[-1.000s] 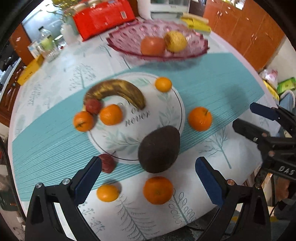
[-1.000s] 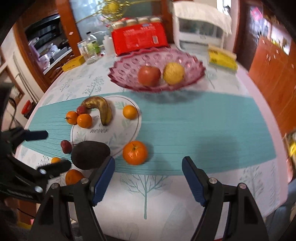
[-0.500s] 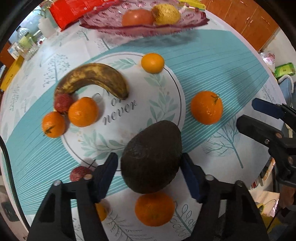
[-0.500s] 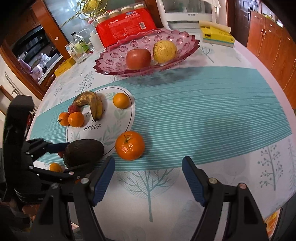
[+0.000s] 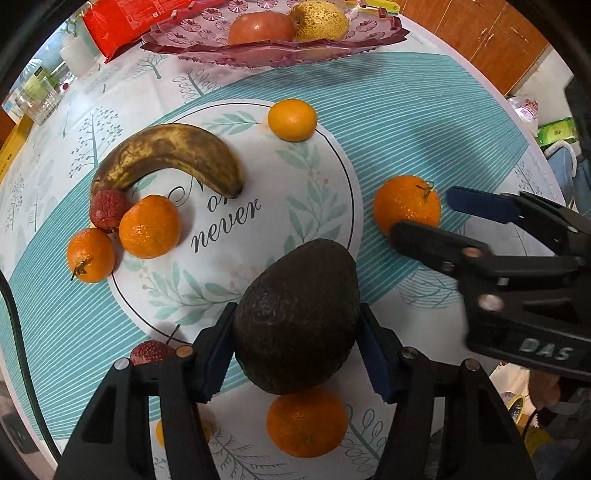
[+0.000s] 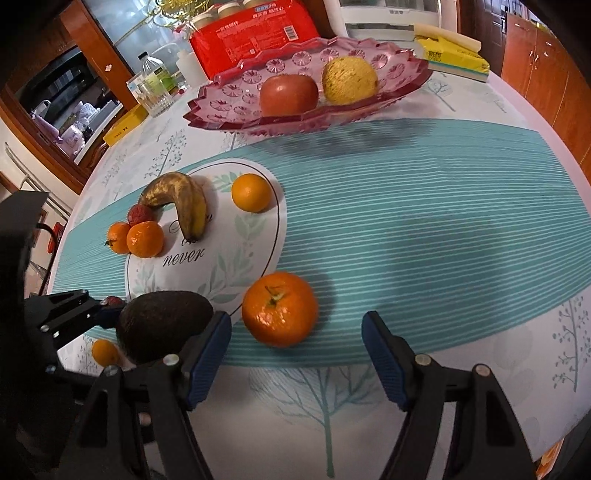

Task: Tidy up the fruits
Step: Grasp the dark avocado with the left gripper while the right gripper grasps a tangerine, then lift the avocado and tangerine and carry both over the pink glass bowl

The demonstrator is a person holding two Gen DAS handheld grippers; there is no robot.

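Observation:
A dark avocado [image 5: 299,317] lies at the near edge of the round white print [image 5: 317,192] on the tablecloth. My left gripper [image 5: 295,350] is shut on it, a blue pad pressing each side. A large orange [image 6: 279,308] rests on the teal stripe just to its right. My right gripper [image 6: 295,347] points down at this orange; its jaws are closing, the orange sits partly between the fingertips, nearer the left one, and neither pad touches it. A pink glass bowl [image 6: 236,99] at the back holds an apple [image 6: 288,94] and a pear [image 6: 349,79].
A brown banana [image 5: 170,155], several small oranges and a red lychee [image 5: 107,208] lie on and beside the round print. Another orange [image 5: 306,424] and a second lychee [image 5: 151,350] lie near the table's front edge. A red packet [image 6: 251,33], bottles and a yellow box stand behind the bowl.
My left gripper came down over the avocado and closed on it. My right gripper sank toward the large orange, which now sits between its fingertips.

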